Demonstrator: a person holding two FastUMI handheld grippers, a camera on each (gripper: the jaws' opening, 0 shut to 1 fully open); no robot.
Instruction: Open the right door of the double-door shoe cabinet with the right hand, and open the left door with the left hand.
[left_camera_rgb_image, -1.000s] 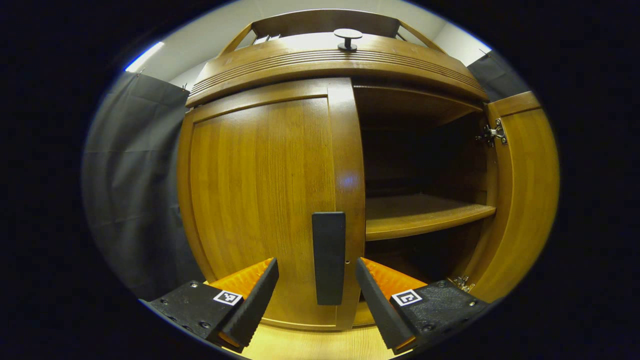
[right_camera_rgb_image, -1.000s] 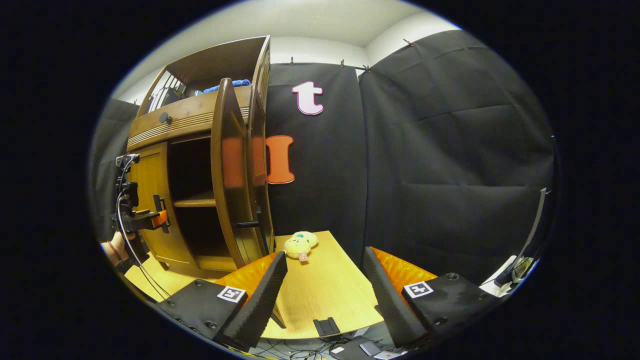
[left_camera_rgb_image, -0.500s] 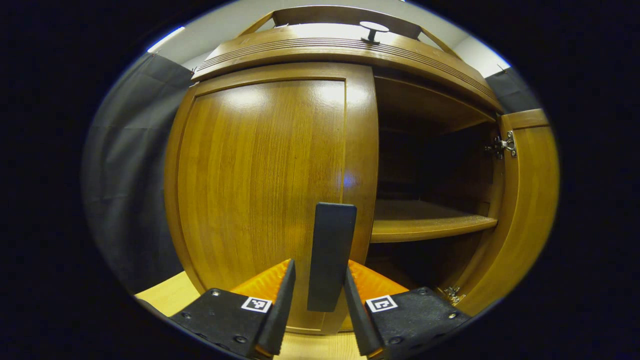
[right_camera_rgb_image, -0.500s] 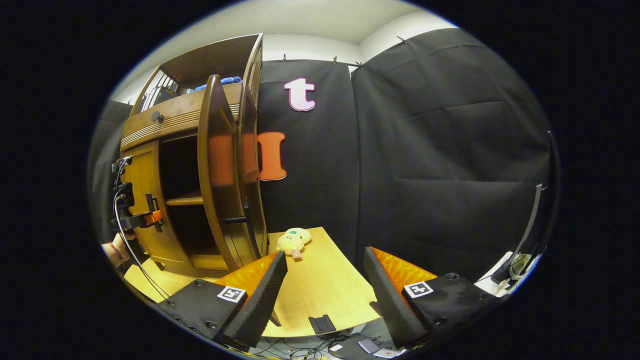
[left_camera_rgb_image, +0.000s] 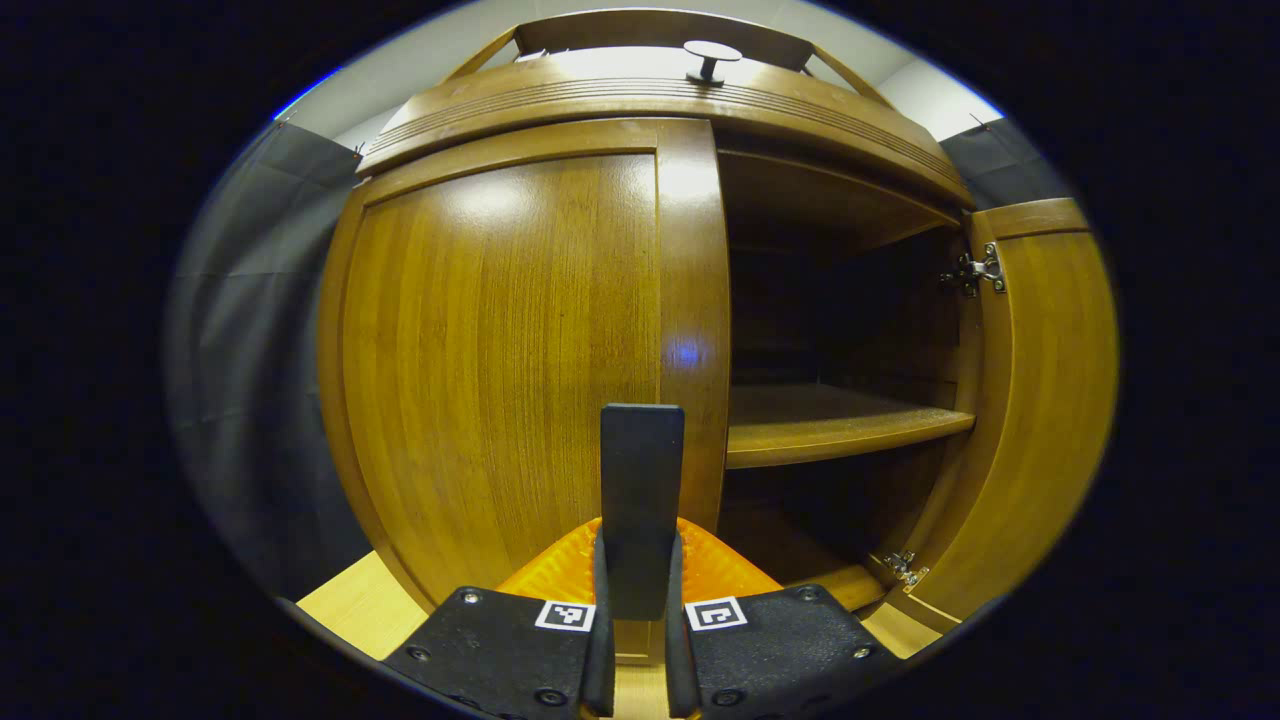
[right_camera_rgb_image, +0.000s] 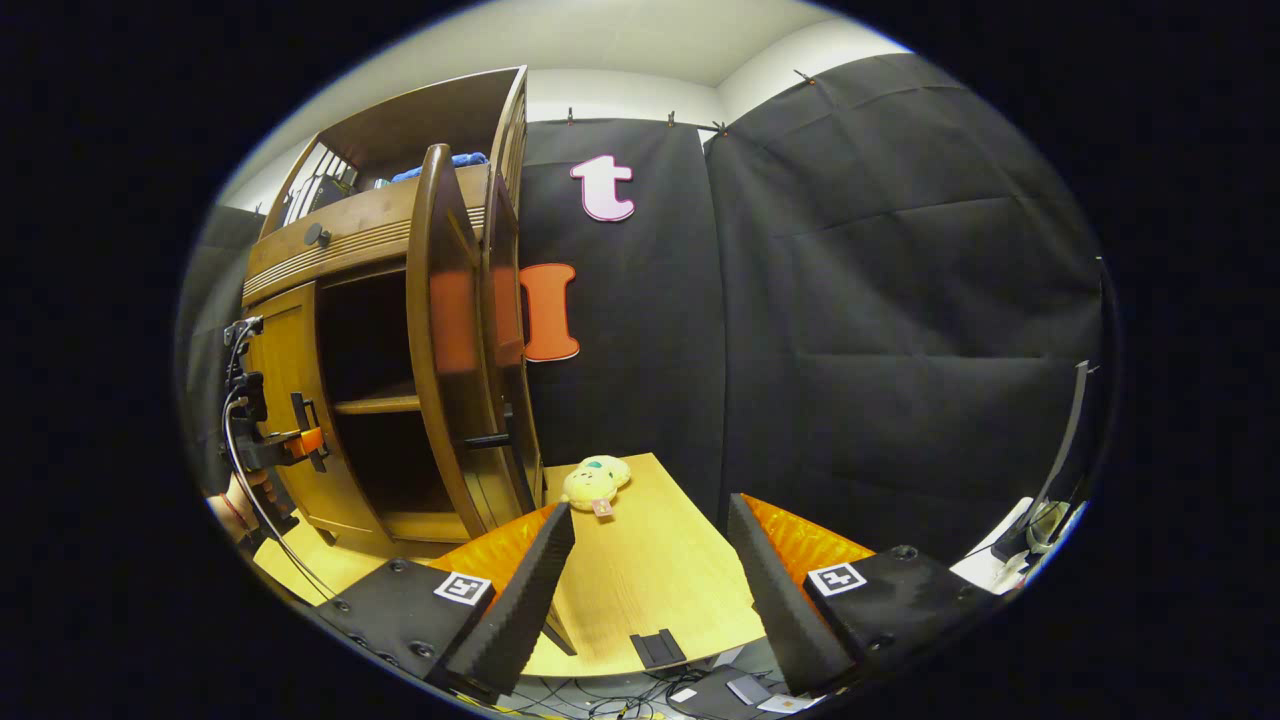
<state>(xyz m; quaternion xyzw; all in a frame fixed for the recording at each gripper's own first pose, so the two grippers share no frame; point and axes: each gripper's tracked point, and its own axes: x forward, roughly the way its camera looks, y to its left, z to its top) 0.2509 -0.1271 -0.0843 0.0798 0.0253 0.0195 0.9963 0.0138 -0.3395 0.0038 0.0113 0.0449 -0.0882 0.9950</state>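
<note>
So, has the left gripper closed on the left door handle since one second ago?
Yes. The left gripper has shut on the handle of the left door.

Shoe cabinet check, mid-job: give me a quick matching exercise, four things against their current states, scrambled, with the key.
Things:
1. left door
2. right door
3. left gripper
4. right gripper

States:
A. open, holding nothing, above the table
B. swung wide open
C. closed against the cabinet
D. shut on the door handle

Pairs: 1-C, 2-B, 3-D, 4-A
</note>
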